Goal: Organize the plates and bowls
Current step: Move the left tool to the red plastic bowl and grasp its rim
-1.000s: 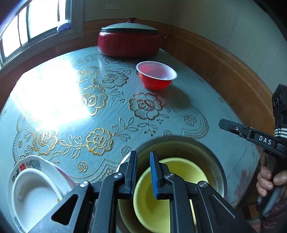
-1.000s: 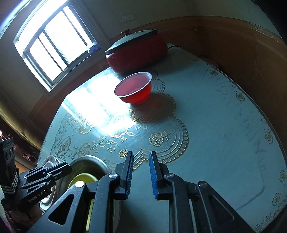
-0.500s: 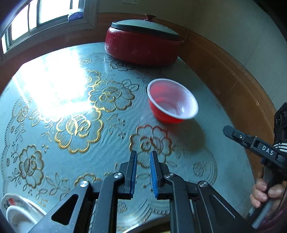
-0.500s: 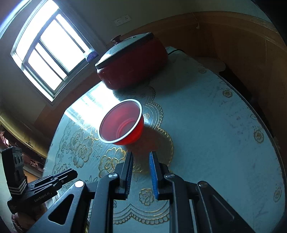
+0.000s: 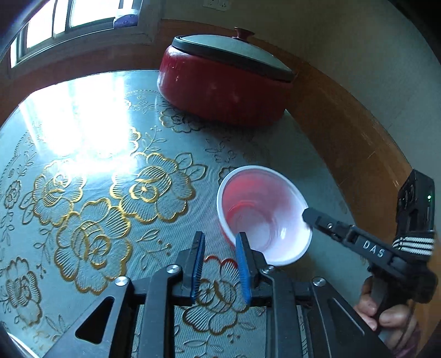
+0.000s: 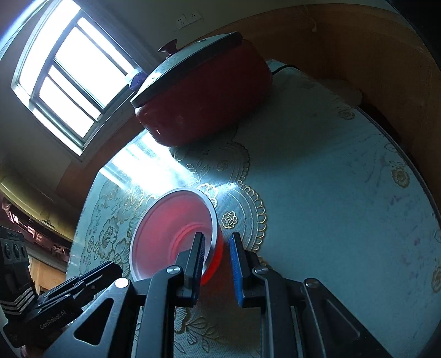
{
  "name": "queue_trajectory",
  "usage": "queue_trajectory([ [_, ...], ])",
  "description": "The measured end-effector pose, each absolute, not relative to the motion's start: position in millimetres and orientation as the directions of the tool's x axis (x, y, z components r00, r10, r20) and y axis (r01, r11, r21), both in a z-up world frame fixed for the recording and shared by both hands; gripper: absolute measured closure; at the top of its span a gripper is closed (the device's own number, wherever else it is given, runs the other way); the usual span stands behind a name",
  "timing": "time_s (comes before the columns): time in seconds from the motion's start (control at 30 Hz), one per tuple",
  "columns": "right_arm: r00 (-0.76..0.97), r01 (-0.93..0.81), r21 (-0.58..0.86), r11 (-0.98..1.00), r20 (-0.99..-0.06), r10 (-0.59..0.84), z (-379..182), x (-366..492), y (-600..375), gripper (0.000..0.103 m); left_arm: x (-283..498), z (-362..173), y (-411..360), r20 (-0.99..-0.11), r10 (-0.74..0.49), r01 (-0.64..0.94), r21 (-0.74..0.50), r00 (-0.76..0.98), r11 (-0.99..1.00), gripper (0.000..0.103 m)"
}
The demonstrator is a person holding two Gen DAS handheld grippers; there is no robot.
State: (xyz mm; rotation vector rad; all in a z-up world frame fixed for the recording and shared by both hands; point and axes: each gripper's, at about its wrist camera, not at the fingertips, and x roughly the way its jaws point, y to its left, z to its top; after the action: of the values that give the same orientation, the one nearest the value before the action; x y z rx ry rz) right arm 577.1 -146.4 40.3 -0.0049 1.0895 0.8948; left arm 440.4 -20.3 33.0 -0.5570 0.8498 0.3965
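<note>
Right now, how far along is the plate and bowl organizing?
Done: nothing stacked shows in these views. In hand: the right gripper straddles the rim of the red bowl, jaws open, not yet clamped; the left gripper hovers open beside it. Left: grip the bowl and stack it.

One red bowl (image 5: 263, 214) sat on one round table (image 5: 82, 154) covered with a gold-flowered cloth. One red pot (image 5: 223, 91) stood behind it, topped by one lid (image 5: 234, 55) with one knob (image 5: 243, 32). Two grippers were in view, the left gripper (image 5: 220, 264) and the right gripper (image 6: 216, 264), each with two fingers carrying blue pads. One hand (image 5: 386, 316) showed at the lower right. One window (image 6: 69, 77) lit the room, and one wall socket plate (image 6: 188, 18) was visible.
</note>
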Motion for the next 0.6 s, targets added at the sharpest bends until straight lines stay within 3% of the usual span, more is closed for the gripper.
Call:
queue_trajectory([
  [0.17, 0.161, -0.646, 0.391, 0.656, -0.770, 0.617, 35, 577, -140, 0.088, 463, 20, -16, -0.811, 0.103, -0.542, -0.285, 0.577, 0.791, 0.077],
  [0.23, 0.169, -0.655, 0.382, 0.652, -0.767, 0.619, 36, 573, -140, 0.091, 467, 17, -19, -0.809, 0.086, -0.523, -0.291, 0.582, 0.801, 0.087],
  [0.3, 0.173, -0.668, 0.370, 0.645, -0.767, 0.618, 38, 567, -140, 0.093, 469, 17, -22, -0.809, 0.089, -0.517, -0.283, 0.581, 0.808, 0.089],
  [0.6, 0.189, -0.663, 0.353, 0.660, -0.774, 0.604, 40, 561, -146, 0.093, 464, 19, -30, -0.804, 0.075, -0.503, -0.293, 0.590, 0.813, 0.092],
])
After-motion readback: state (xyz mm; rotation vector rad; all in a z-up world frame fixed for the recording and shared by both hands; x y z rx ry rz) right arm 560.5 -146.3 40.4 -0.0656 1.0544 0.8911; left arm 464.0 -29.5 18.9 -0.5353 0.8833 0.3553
